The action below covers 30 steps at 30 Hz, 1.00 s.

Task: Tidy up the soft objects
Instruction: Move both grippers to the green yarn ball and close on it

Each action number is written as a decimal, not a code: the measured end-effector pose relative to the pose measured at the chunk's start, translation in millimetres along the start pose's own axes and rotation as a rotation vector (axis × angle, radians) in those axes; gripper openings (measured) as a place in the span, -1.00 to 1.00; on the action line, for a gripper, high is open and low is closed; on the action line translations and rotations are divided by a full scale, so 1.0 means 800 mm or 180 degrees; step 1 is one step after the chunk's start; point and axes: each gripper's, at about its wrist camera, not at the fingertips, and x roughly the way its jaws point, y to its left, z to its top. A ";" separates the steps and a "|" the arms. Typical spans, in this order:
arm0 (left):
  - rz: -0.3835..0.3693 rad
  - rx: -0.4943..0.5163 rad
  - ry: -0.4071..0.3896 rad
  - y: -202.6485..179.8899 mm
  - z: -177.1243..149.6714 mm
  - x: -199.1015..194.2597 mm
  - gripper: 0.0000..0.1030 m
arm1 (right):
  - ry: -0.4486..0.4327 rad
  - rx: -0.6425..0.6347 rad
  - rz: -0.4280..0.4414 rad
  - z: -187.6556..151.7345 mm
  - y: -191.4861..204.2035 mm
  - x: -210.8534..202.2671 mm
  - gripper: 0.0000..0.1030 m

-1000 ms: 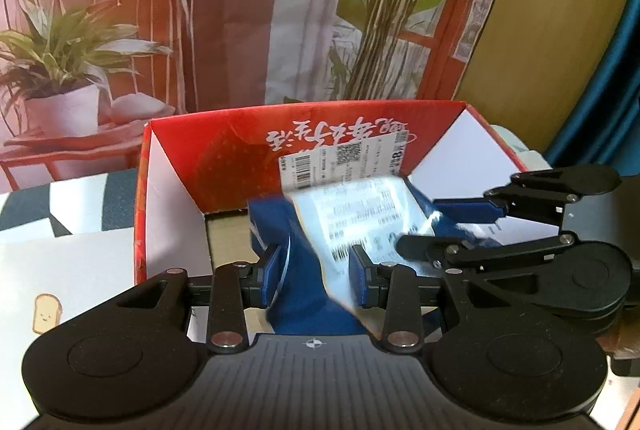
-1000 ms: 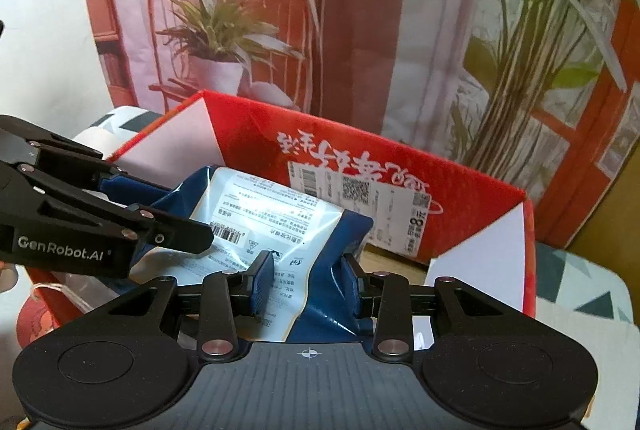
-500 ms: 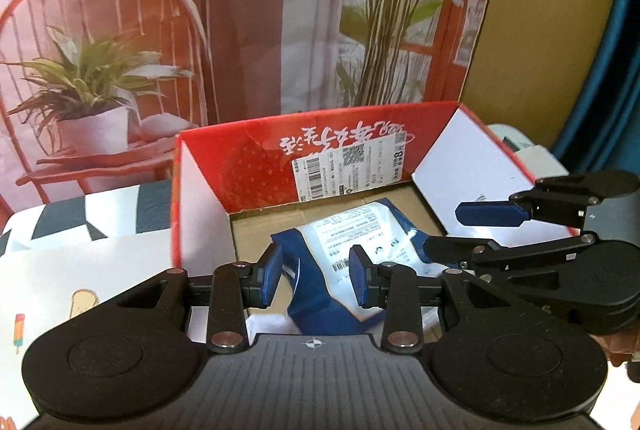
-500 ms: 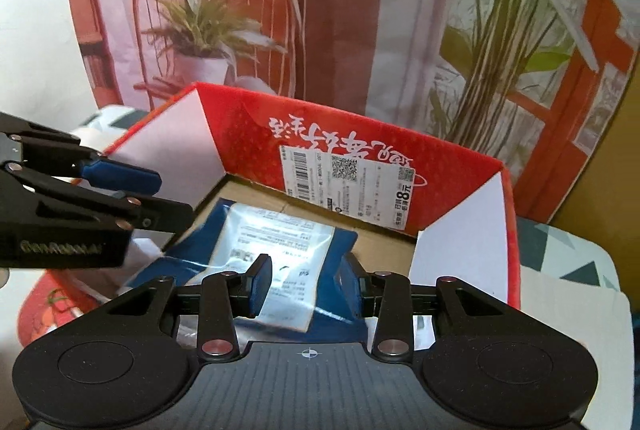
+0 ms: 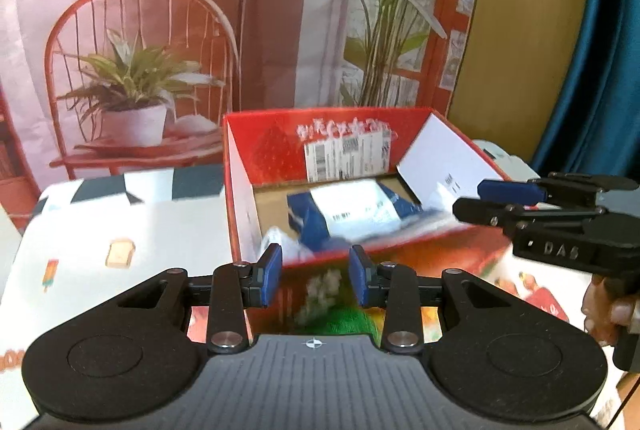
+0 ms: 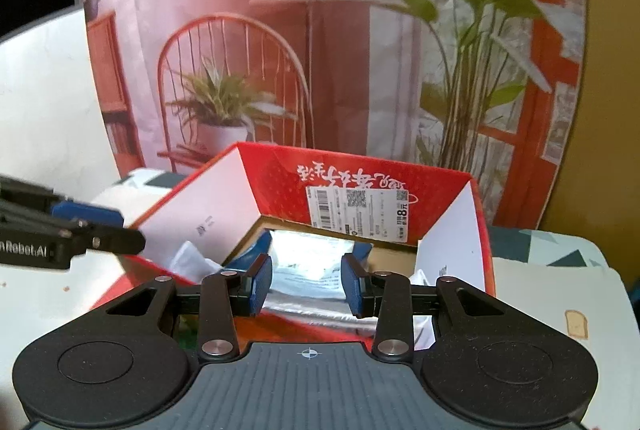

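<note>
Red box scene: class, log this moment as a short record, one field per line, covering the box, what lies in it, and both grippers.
container: red box, open top, printed label on inner far wall
contents: blue and white packet lying flat on the box floor; white soft item at the near side
left gripper: open, empty, outside the box
right gripper: open, empty
surface: patterned tablecloth

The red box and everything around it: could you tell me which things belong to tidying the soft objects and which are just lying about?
Part of the job:
- red box, open on top
- blue and white soft pack, lying inside it
- white soft item in the box
- left gripper and right gripper, both open and holding nothing

Just lying about:
- patterned tablecloth
- printed backdrop
</note>
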 end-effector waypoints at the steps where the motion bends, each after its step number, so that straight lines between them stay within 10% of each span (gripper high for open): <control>1: -0.0008 -0.0015 0.0025 -0.001 -0.008 -0.002 -0.27 | -0.0016 0.0019 0.0001 -0.005 0.002 -0.006 -0.31; 16: 0.0131 -0.0433 0.0200 0.029 -0.084 -0.013 -0.21 | 0.0253 0.0478 0.0066 -0.096 0.016 -0.029 -0.14; 30: 0.0019 -0.0782 0.0327 0.063 -0.108 0.015 -0.12 | 0.0499 0.0208 0.0269 -0.086 0.049 0.013 0.11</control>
